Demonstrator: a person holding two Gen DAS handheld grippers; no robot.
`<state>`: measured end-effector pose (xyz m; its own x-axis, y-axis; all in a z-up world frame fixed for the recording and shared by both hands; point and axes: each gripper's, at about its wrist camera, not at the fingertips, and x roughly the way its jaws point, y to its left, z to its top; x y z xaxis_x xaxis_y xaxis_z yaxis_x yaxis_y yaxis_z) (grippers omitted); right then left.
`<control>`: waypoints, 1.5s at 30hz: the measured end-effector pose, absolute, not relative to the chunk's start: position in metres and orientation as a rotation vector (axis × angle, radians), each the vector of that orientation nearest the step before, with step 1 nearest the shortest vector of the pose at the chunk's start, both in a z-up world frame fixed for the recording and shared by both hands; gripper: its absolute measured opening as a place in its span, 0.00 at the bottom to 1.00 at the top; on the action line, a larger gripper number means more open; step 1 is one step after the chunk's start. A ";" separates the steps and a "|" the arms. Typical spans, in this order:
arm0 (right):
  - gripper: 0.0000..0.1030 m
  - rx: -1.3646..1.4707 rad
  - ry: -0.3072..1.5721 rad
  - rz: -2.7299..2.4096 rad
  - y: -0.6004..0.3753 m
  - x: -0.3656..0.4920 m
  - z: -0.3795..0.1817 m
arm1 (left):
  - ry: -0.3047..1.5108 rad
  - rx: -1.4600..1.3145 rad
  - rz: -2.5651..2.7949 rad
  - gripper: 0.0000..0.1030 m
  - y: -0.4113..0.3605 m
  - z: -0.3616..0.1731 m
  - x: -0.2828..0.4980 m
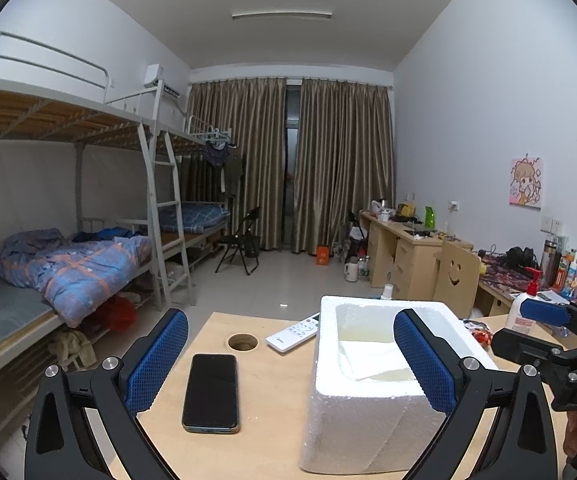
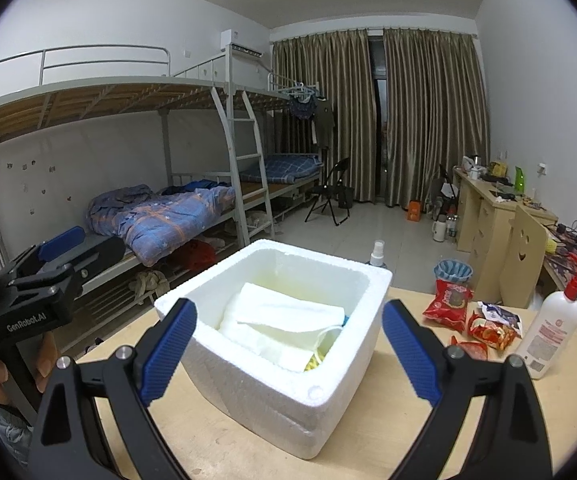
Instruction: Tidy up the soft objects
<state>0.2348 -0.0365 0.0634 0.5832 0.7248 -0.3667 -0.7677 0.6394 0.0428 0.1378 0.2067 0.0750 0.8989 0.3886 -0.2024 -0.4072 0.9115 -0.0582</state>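
We work from the biggest thing down. The tabletop point(image 2: 368, 440) is small, and its far edge runs just beyond the fingers of both grippers; anything pushed forward could slide off toward the floor. The foam box point(image 2: 272, 344) sits straight ahead of the right gripper point(image 2: 288, 348), between its two fingers, and in the left view its near wall lies behind the right-hand finger of the left gripper point(image 1: 290, 364). Both grippers stand wide open and hold nothing.

The box looks light, so we judge that a finger catching its rim would shove or tip it rather than stop. The folded white cloths point(image 2: 284, 320) already lie inside the box, with a scrap of yellow under them at the near right corner; reaching in carelessly could drag them back out.

To the right of the right fingers lie the red snack packets point(image 2: 448, 304), close together and near the pump bottle point(image 2: 548, 328), which stands upright and could topple if we sweep across. They are crinkly and may slip from a shallow pinch.

Between the left fingers lies the phone point(image 1: 211, 392), flat; beyond it are a round hole point(image 1: 243, 341) in the tabletop and the remote control point(image 1: 294, 334), touching or nearly touching the box. Open room is chiefly above the box and near us.
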 end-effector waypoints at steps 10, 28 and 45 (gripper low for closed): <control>0.93 -0.102 0.317 0.854 -0.064 0.214 0.075 | 0.156 -0.067 0.414 1.00 0.178 0.091 0.107; 0.99 -0.036 0.170 0.799 -0.140 0.149 0.094 | 0.054 0.015 0.346 1.00 0.092 0.120 0.037; 1.00 -0.009 0.024 0.685 -0.203 0.077 0.113 | -0.044 0.059 0.245 1.00 0.034 0.138 -0.037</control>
